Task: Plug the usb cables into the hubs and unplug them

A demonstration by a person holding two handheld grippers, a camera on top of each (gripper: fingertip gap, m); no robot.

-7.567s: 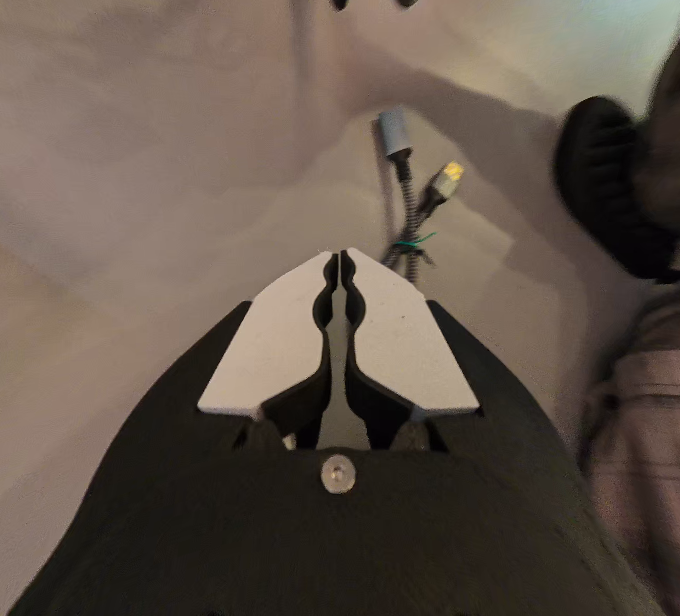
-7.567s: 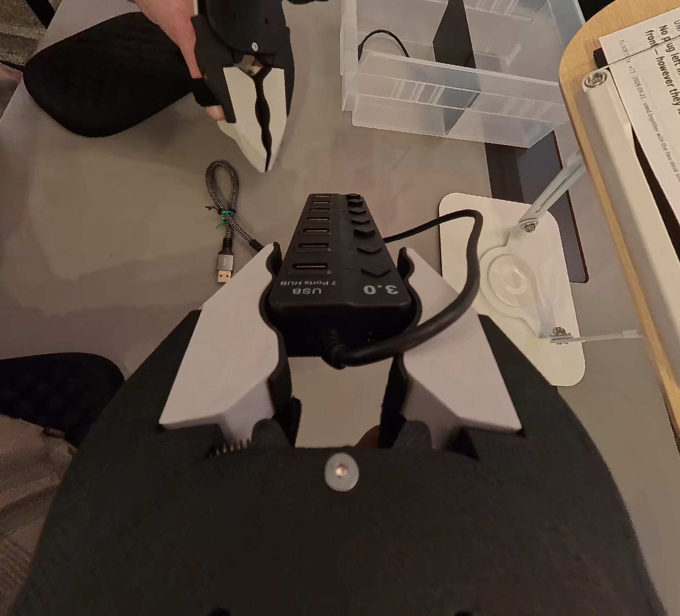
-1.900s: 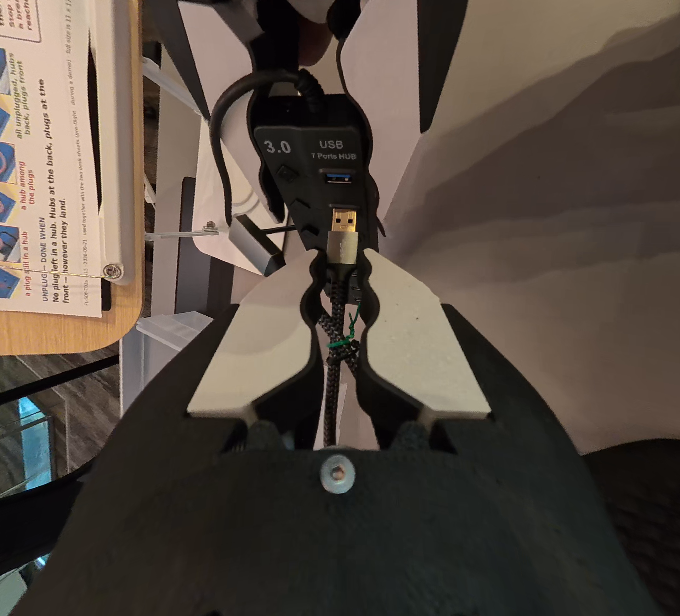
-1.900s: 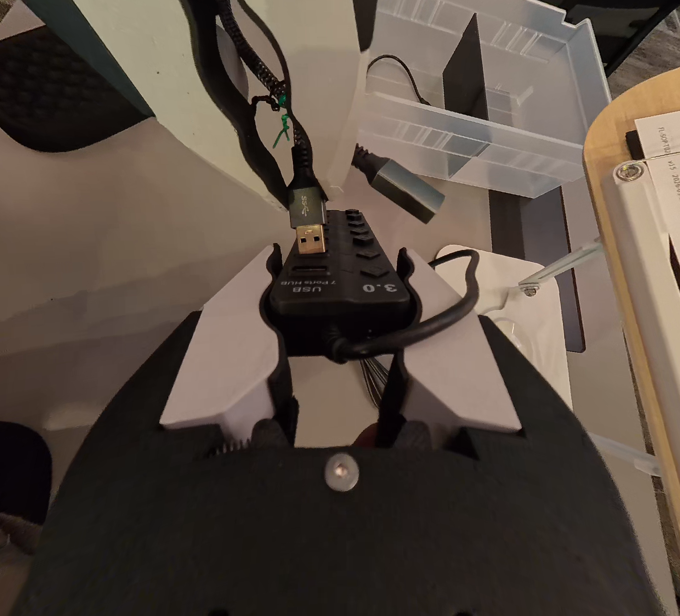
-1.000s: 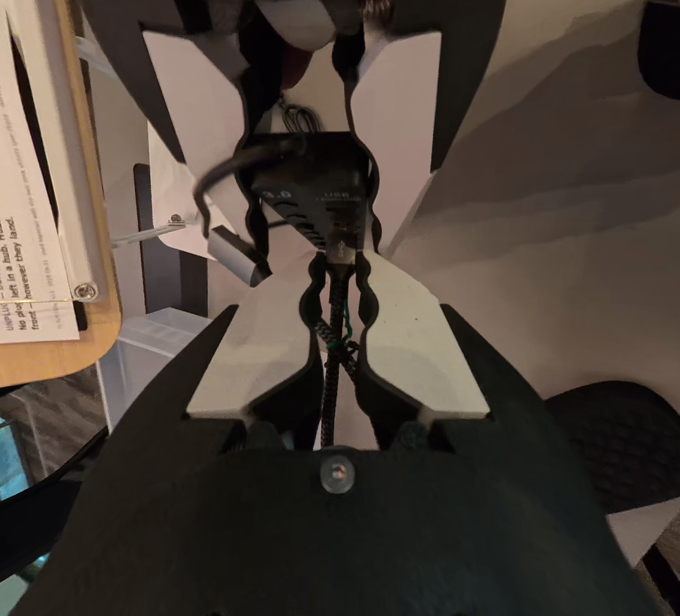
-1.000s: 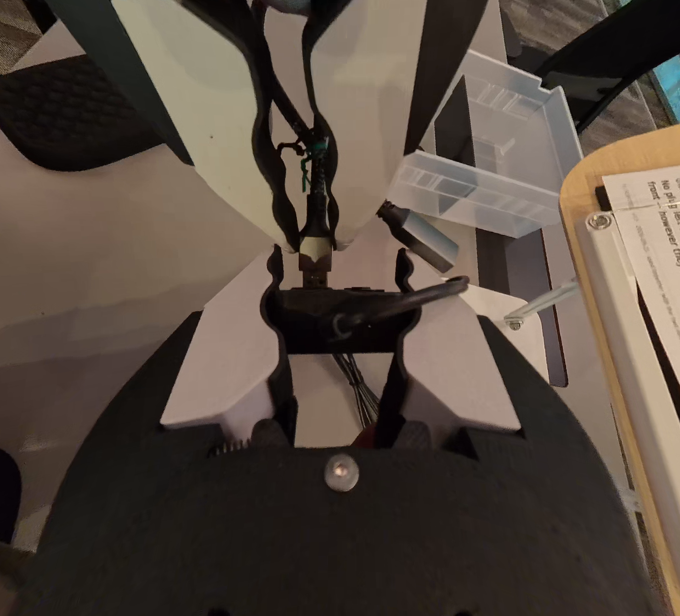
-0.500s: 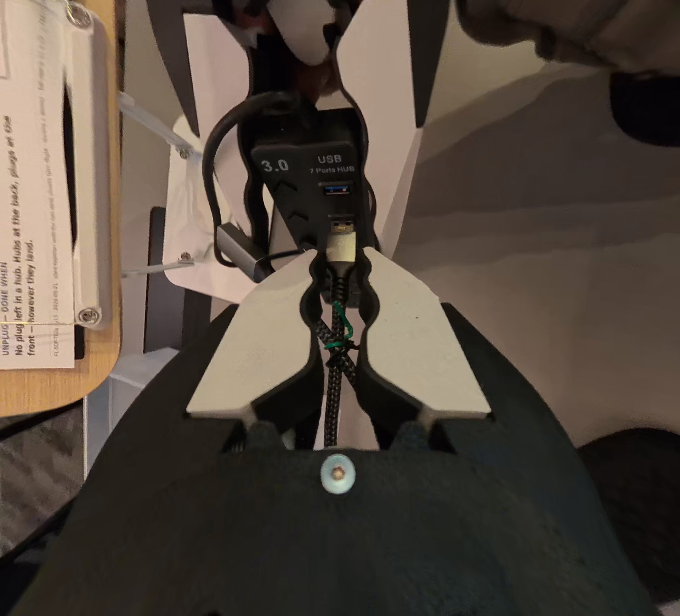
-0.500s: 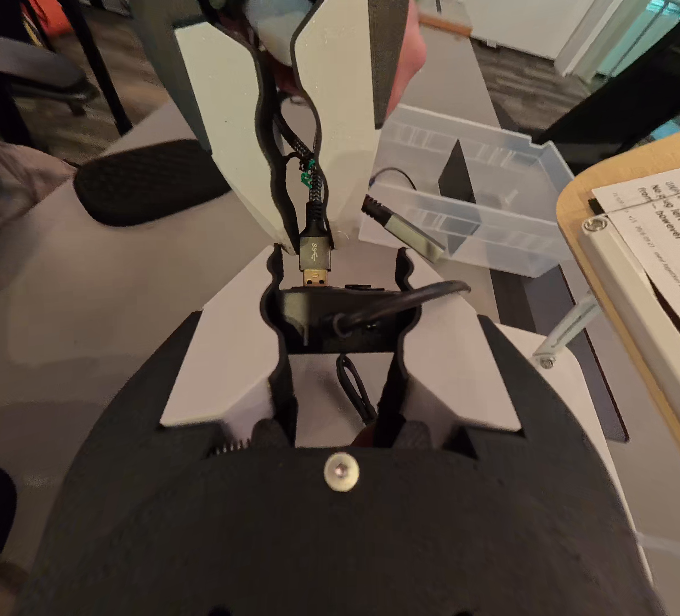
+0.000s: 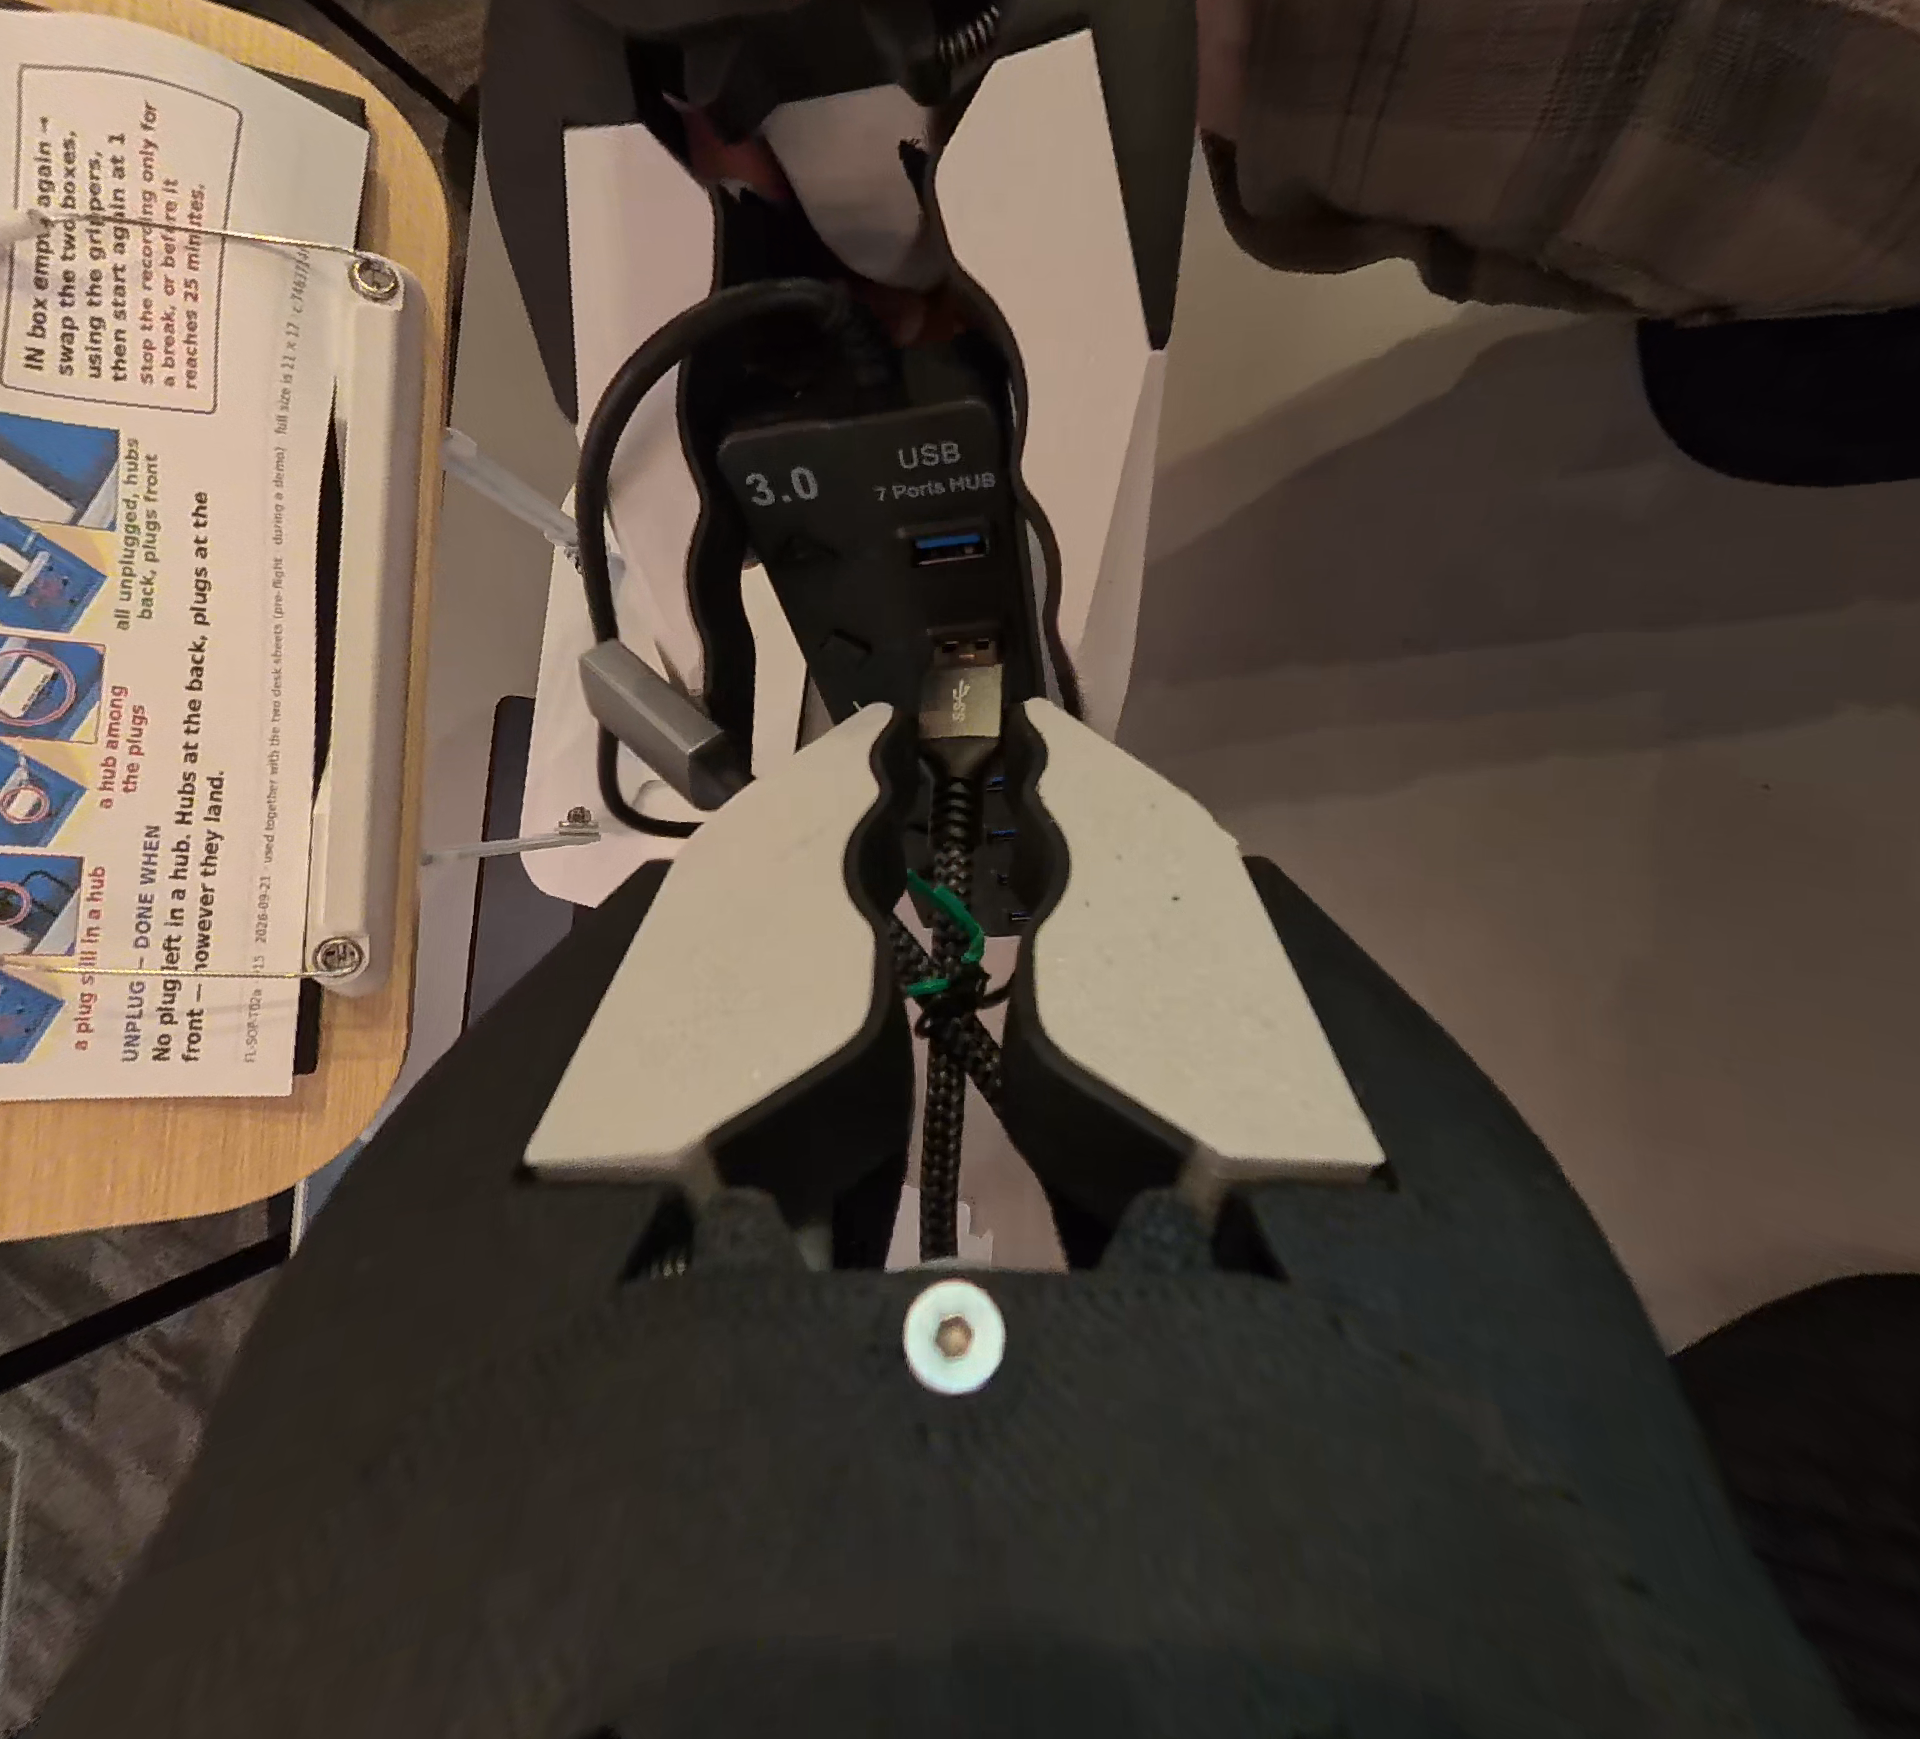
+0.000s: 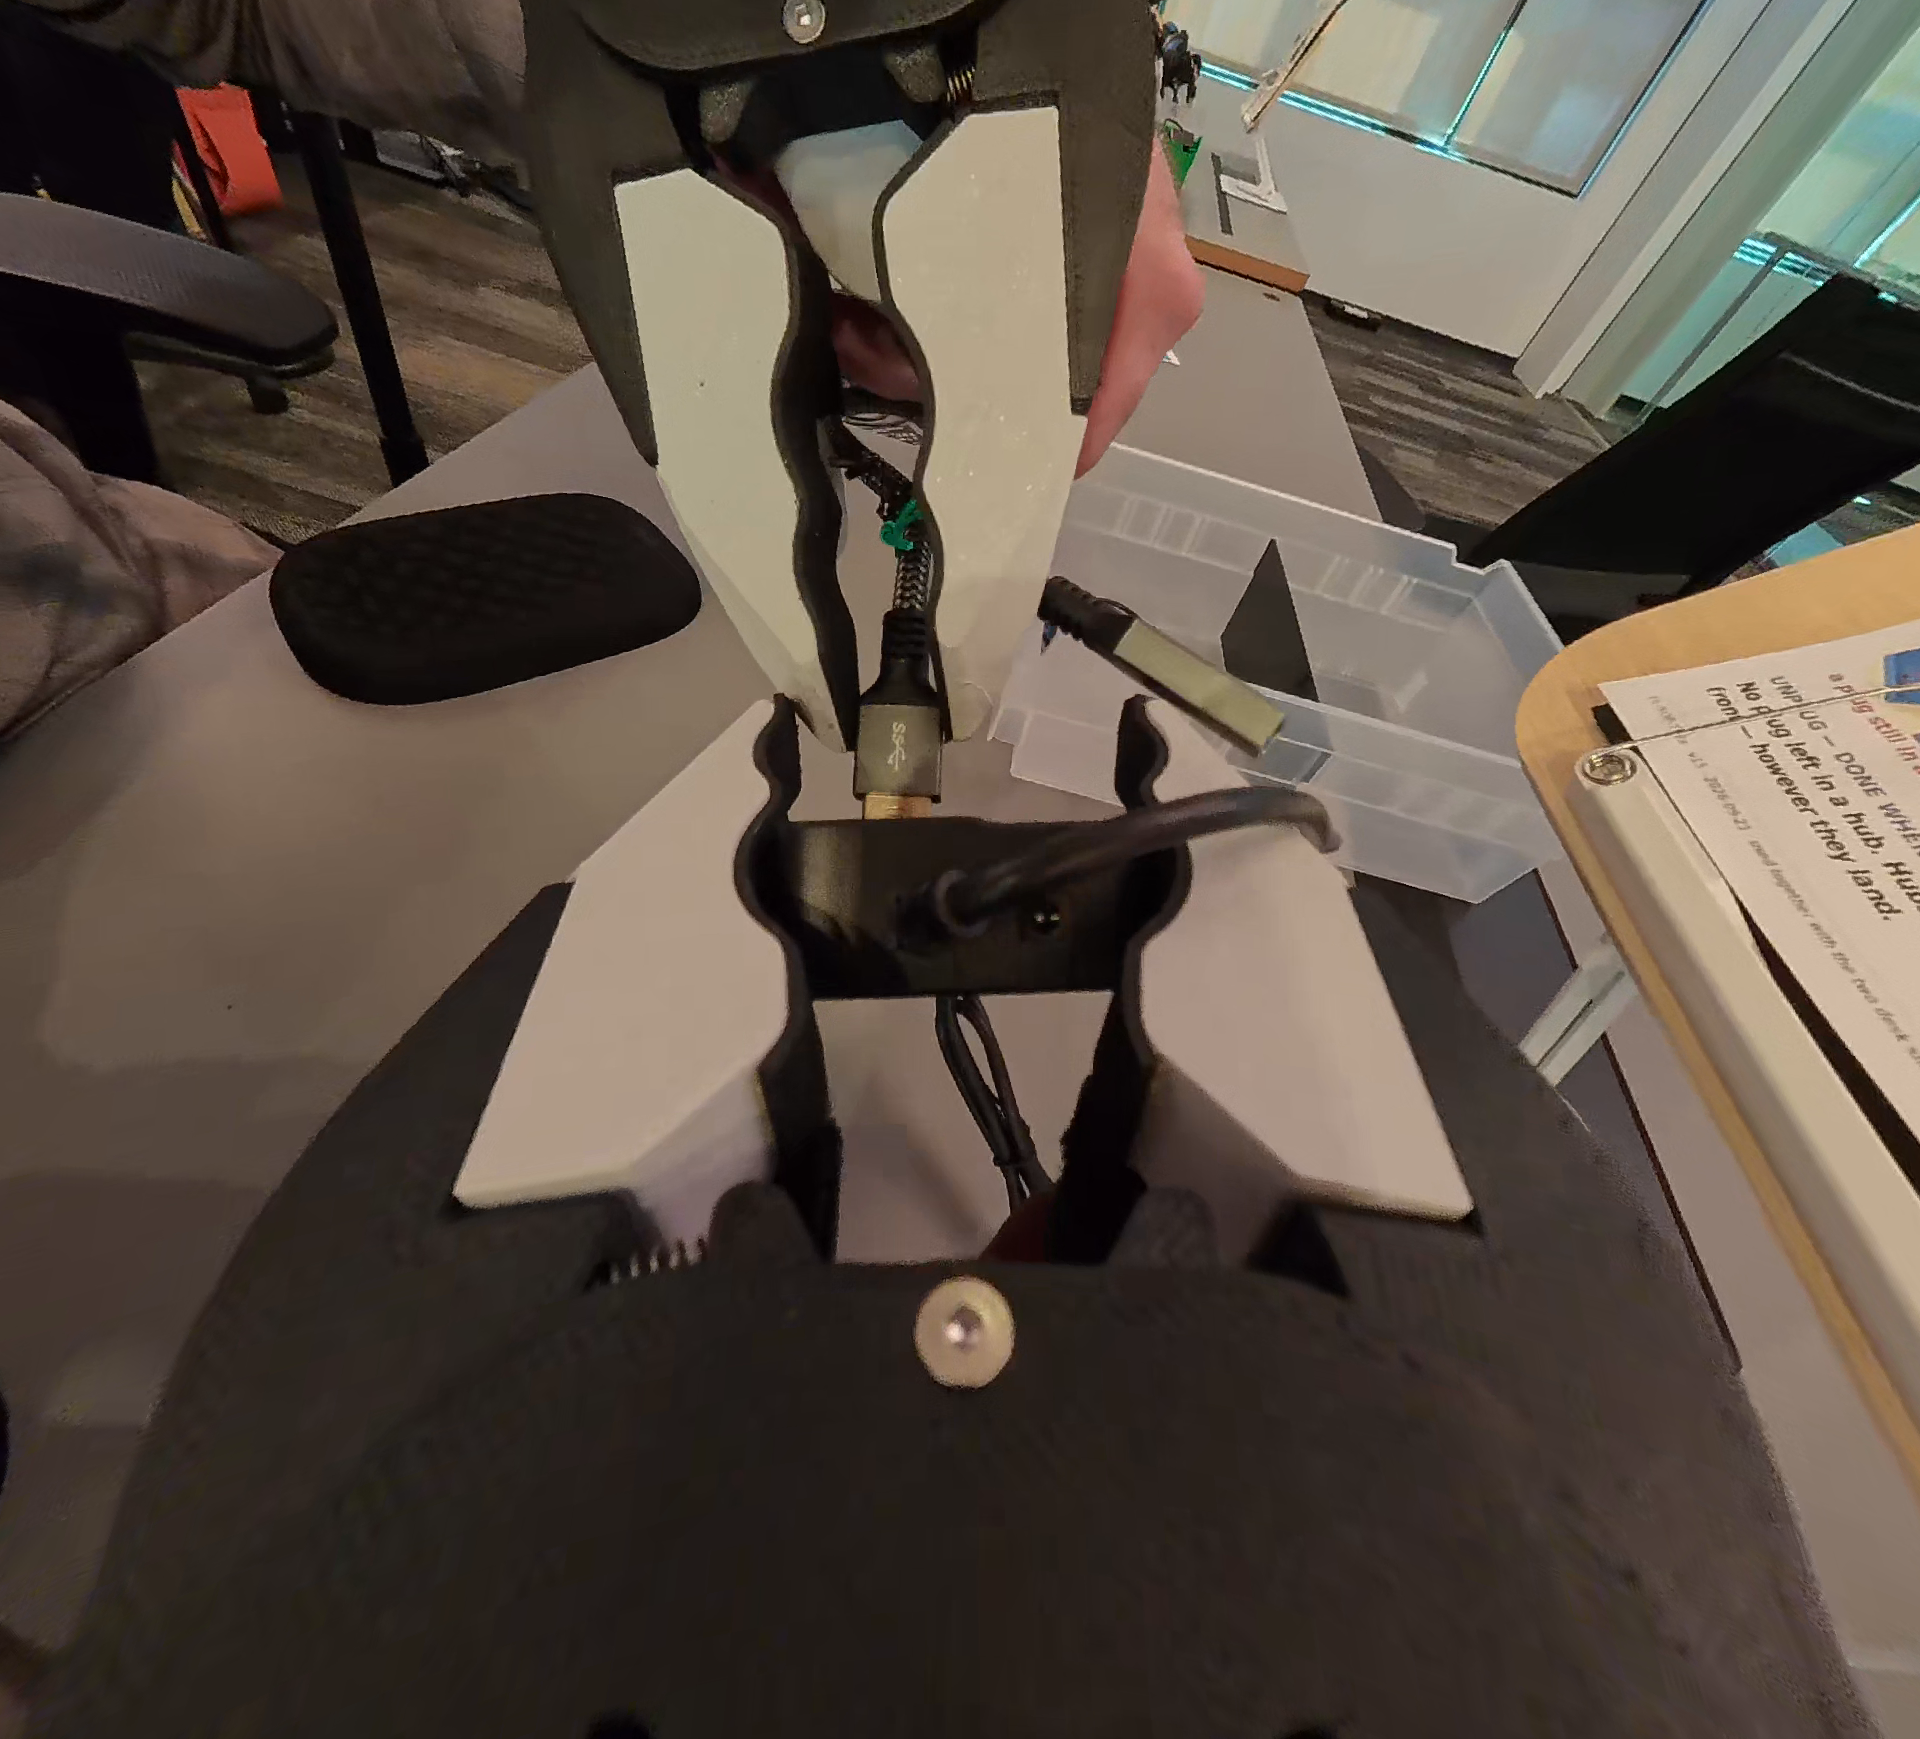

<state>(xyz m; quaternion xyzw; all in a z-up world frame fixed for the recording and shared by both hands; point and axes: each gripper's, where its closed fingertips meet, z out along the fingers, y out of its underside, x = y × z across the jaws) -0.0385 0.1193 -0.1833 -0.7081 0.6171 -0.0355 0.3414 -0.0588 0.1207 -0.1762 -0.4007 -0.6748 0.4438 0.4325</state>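
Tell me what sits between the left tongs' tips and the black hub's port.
Only the grey metal USB plug itself: the left tongs grip it, and its gold tip meets the black seven-port hub's second port. Left wrist view shows it.

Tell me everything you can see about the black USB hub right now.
The black USB hub is a long matte plastic bar with ports in a row beside small switches. The right gripper clamps its cable end, holding it off the table. Its black cord loops out there. The left gripper holds the braided cable's plug, its gold tip partly in the second port.
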